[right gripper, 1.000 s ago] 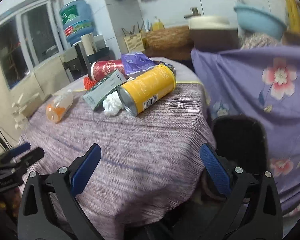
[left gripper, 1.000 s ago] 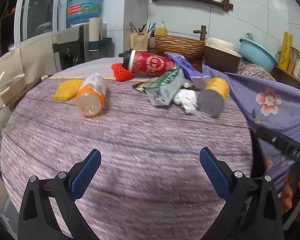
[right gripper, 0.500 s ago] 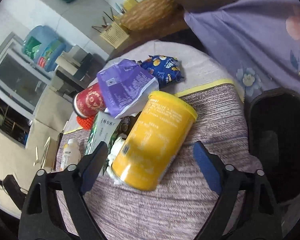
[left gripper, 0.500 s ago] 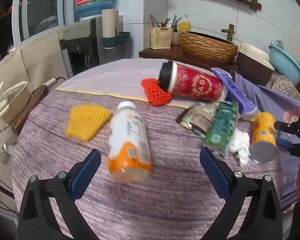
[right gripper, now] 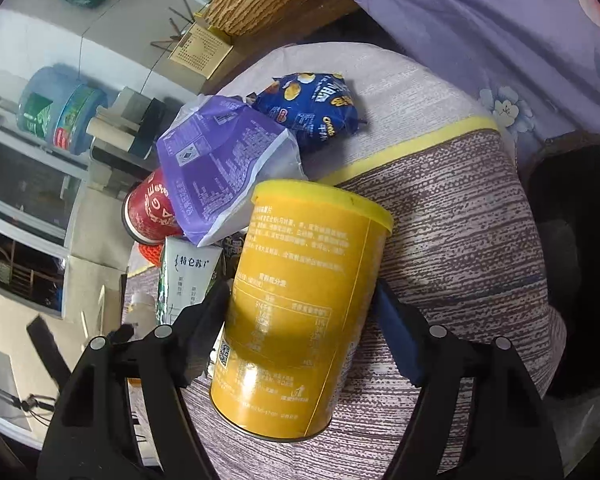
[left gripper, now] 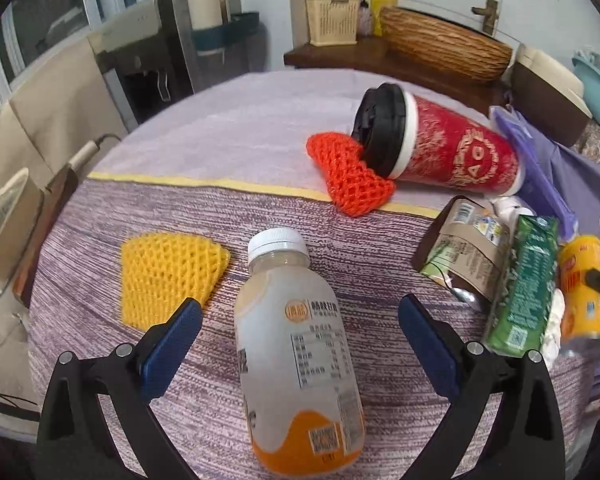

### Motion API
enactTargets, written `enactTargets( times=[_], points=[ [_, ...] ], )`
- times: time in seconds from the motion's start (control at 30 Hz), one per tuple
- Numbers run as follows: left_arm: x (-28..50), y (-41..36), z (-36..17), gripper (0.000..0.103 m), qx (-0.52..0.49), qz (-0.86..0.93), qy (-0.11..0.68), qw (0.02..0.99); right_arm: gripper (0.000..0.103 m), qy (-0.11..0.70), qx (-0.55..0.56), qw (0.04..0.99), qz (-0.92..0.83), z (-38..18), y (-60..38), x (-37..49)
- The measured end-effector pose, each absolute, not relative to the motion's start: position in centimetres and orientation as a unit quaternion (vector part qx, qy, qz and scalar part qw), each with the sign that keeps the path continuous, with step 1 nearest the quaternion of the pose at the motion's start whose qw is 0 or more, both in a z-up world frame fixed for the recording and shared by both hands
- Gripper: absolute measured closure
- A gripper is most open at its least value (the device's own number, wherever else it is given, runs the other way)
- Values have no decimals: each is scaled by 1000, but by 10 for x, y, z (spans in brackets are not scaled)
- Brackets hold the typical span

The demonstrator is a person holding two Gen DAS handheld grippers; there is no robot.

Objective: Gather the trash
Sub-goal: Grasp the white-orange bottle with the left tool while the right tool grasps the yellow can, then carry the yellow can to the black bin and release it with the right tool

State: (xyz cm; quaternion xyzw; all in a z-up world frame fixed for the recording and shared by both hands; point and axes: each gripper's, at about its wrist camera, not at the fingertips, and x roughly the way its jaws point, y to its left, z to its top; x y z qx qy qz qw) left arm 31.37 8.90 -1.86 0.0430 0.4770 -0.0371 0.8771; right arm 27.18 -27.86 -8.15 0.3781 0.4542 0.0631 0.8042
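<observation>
- Left wrist view: left gripper (left gripper: 300, 338) at the bottom of the frame, jaws spread wide, blue pads clear of everything.
- Between those jaws, low centre, a plastic bottle (left gripper: 296, 356) lies on its side on the purple tablecloth (left gripper: 100, 216), white cap pointing up the frame, orange base nearest the camera. No pad touches it.
- Just left of the bottle, mid-left: yellow foam net (left gripper: 168, 276), flat on the cloth.
- Mid-right: a brown-labelled pouch (left gripper: 464, 248) and a green carton (left gripper: 528, 288), overlapping, with white crumpled paper (left gripper: 554, 326) at the carton's right edge.
- Upper centre-right: red paper cup (left gripper: 456, 148) with a black lid, on its side, lid resting against an orange foam net (left gripper: 348, 176).
- Far back, upper frame: woven basket (left gripper: 444, 46) on a wooden counter.
- Right wrist view: right gripper (right gripper: 300, 320) in the lower half of the frame; its jaws have just been closing, and the yellow can (right gripper: 300, 304) lies between them on the cloth.
- Both pads sit against the can's sides; whether they press firmly, cannot tell for sure, but contact shows on each side.
- Beyond the can, centre-left: purple bag (right gripper: 220, 168) lying over the red cup; further up, blue snack bag (right gripper: 312, 108).
- Right edge: black bin (right gripper: 580, 240) beside the table.
</observation>
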Motion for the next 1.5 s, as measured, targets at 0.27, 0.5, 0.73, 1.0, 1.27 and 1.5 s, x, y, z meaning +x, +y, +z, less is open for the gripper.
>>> enactTargets(
  times=[0.27,0.5,0.73,1.0,1.27,1.5],
  points=[
    [336,91,-39,19,41,-36,540,840,35,438,336,829,86,-68,-270,256],
    [328,100,-45,41,18,-38,553,832,36,405,301,857,107,-50,-263,234],
    [284,112,-25,41,-23,-38,495,868,36,359,278,882,128,-38,-265,202],
    [194,90,4,41,-30,-43,392,919,36,302,240,911,143,-25,-266,162],
    [142,32,21,41,-46,-112,340,933,36,270,237,926,116,-15,-300,126],
    [129,-57,25,41,-36,-216,330,918,36,272,250,929,-23,-30,-390,102]
  ],
)
